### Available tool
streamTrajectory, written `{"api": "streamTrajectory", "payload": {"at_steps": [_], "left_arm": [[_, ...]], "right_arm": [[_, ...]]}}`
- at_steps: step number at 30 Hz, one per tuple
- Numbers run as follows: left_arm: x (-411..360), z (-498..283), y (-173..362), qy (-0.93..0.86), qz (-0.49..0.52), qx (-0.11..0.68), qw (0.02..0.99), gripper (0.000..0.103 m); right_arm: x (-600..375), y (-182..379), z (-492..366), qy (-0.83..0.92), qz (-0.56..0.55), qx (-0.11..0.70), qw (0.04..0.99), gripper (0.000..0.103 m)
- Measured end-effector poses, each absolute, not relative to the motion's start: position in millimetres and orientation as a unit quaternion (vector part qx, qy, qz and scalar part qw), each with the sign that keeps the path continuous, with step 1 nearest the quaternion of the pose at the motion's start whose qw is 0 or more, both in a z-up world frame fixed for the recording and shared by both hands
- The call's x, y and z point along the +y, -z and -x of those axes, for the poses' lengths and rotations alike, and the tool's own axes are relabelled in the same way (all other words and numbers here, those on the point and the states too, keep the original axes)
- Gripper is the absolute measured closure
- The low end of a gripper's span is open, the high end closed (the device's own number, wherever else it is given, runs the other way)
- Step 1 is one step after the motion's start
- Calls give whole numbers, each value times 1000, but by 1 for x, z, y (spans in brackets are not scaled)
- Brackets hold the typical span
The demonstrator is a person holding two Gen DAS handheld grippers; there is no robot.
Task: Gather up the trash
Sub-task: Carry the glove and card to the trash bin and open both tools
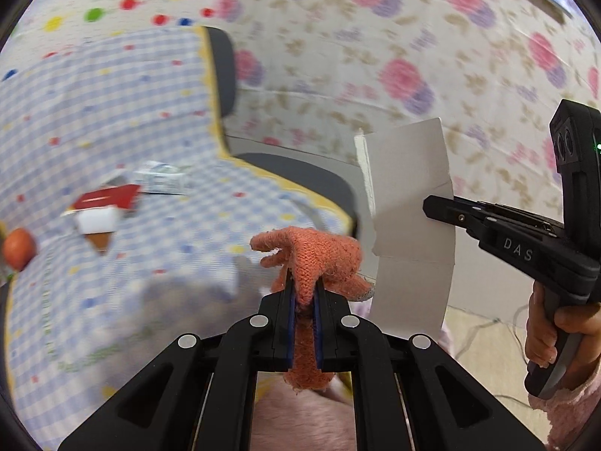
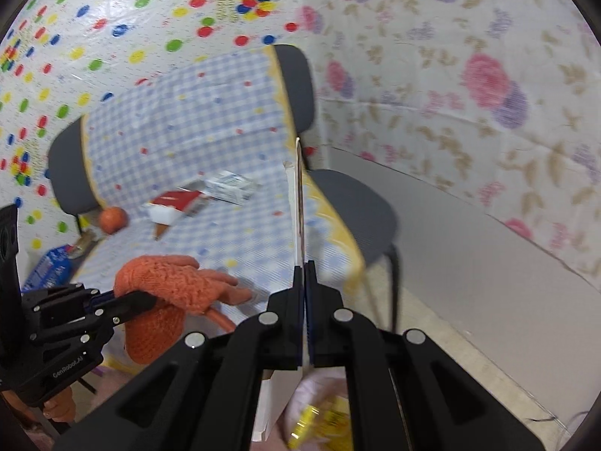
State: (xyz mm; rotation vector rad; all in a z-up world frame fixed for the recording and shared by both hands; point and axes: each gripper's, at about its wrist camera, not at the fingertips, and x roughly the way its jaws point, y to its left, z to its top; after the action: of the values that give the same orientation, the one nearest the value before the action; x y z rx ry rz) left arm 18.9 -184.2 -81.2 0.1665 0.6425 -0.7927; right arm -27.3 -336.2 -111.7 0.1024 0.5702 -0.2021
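My left gripper (image 1: 303,282) is shut on an orange knitted glove (image 1: 315,255) and holds it above the near edge of the checked tablecloth (image 1: 112,120). The glove also shows in the right wrist view (image 2: 169,285), with the left gripper (image 2: 146,300) clamped on it. My right gripper (image 2: 303,263) is shut on a white cardboard piece (image 2: 299,203), seen edge-on. In the left wrist view the cardboard (image 1: 409,218) hangs off the table's right edge with the right gripper (image 1: 432,206) pinching it. A red and white carton (image 1: 101,206) and a crumpled white wrapper (image 1: 161,176) lie on the table.
An orange fruit (image 2: 112,218) sits at the table's left edge. Grey chairs stand at the far end (image 2: 296,86), the right side (image 2: 357,210) and the left side (image 2: 67,173). A blue basket (image 2: 49,268) sits low at the left. Floral sheeting (image 2: 488,86) covers the wall.
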Motion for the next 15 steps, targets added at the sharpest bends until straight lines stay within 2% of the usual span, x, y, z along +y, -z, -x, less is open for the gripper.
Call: {"api": "streamTrajectory", "payload": {"at_steps": [15], "left_arm": [[-255,4,119,436,-121,337,826,95]], "right_arm": [[-386,159,77,217,-46,334,916,101]]}}
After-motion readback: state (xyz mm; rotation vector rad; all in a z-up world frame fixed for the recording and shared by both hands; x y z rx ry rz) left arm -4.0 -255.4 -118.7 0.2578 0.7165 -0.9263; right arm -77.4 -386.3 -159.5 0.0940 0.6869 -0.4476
